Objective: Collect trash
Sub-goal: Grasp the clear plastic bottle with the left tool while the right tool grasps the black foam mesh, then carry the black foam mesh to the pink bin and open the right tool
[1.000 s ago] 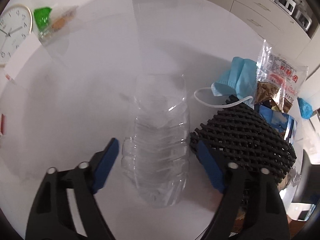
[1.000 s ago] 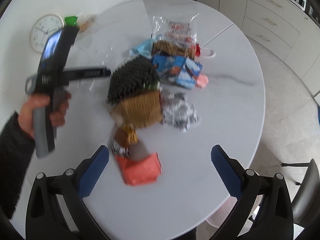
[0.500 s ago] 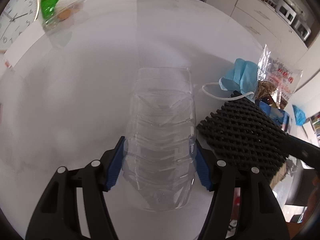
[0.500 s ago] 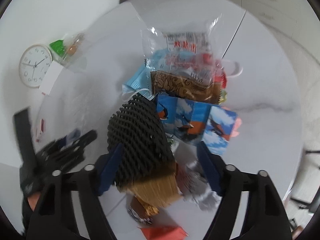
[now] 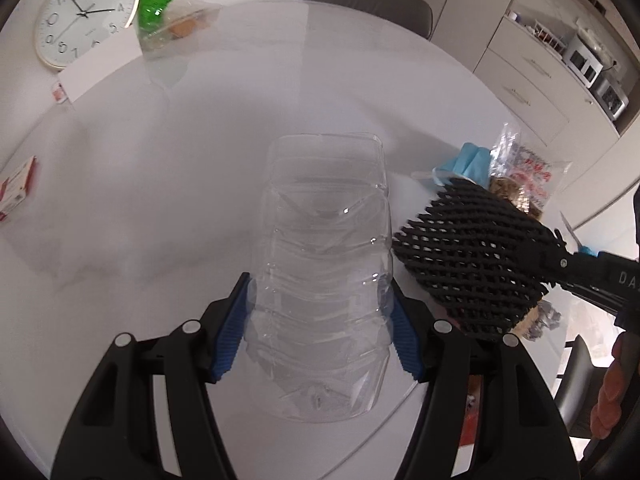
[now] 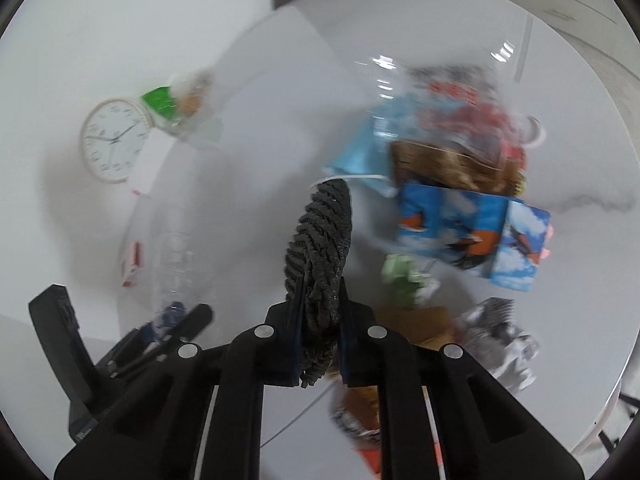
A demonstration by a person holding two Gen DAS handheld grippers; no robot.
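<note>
The left gripper [image 5: 319, 326] is pinching the clear plastic bottle [image 5: 324, 280] between its blue pads, the bottle lying lengthwise on the white round table [image 5: 192, 168]. The right gripper [image 6: 320, 334] is squeezing a black foam net sleeve [image 6: 320, 248] edge-on; in the left view that sleeve [image 5: 472, 264] is crowding the bottle at 3 o'clock. Beyond the sleeve, at 1 to 2 o'clock in the right view, a blue face mask [image 6: 360, 152], a clear snack bag [image 6: 452, 116], a blue carton [image 6: 472, 236] and crumpled foil [image 6: 500, 344] are lying piled. A wall clock [image 5: 86, 12] is leaning at 11 o'clock.
</note>
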